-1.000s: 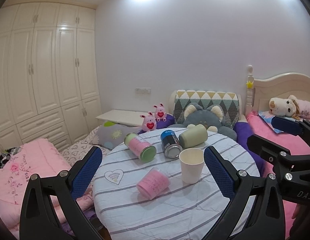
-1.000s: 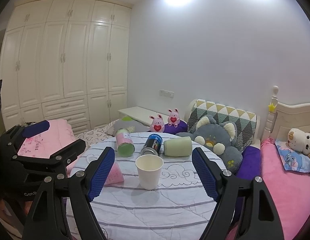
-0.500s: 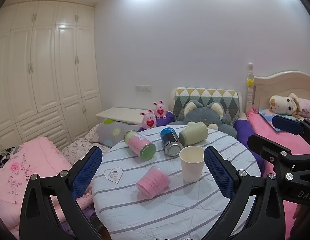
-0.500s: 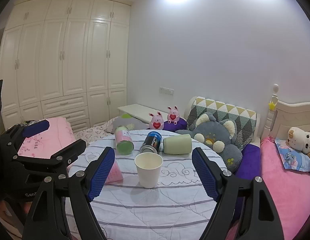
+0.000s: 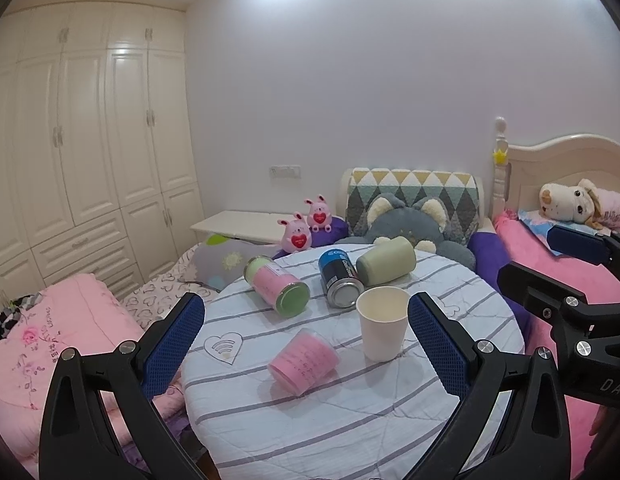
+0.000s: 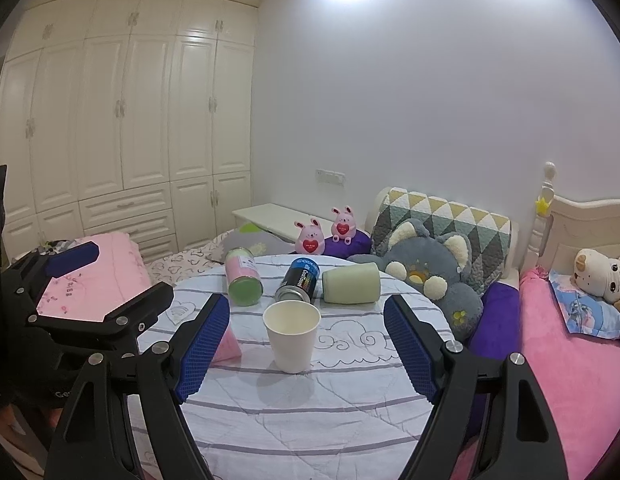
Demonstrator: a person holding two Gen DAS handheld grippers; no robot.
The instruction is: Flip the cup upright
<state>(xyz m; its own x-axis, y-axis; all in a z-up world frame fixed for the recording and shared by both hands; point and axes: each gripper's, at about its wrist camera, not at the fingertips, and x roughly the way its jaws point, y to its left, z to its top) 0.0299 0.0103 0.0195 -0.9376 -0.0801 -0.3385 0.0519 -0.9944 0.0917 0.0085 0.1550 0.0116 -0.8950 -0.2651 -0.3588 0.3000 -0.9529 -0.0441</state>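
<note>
A white paper cup (image 5: 381, 322) (image 6: 292, 336) stands upright on the round striped table (image 5: 349, 412) (image 6: 310, 408). A pink cup (image 5: 303, 362) lies on its side to its left; in the right wrist view only its edge (image 6: 226, 346) shows behind a finger. My left gripper (image 5: 306, 350) is open and empty, held above the table's near side. My right gripper (image 6: 306, 354) is open and empty, with the white cup between its fingers but farther away.
A pink-and-green can (image 5: 278, 289), a blue can (image 5: 338, 282) and a pale green cup (image 5: 386, 265) lie on their sides at the table's back. Plush toys (image 5: 405, 220) sit behind. Pink beds flank the table (image 5: 569, 280) (image 5: 50, 340).
Both grippers have risen a little and drawn back slightly, so the table sits lower in view. Nothing on the table has moved.
</note>
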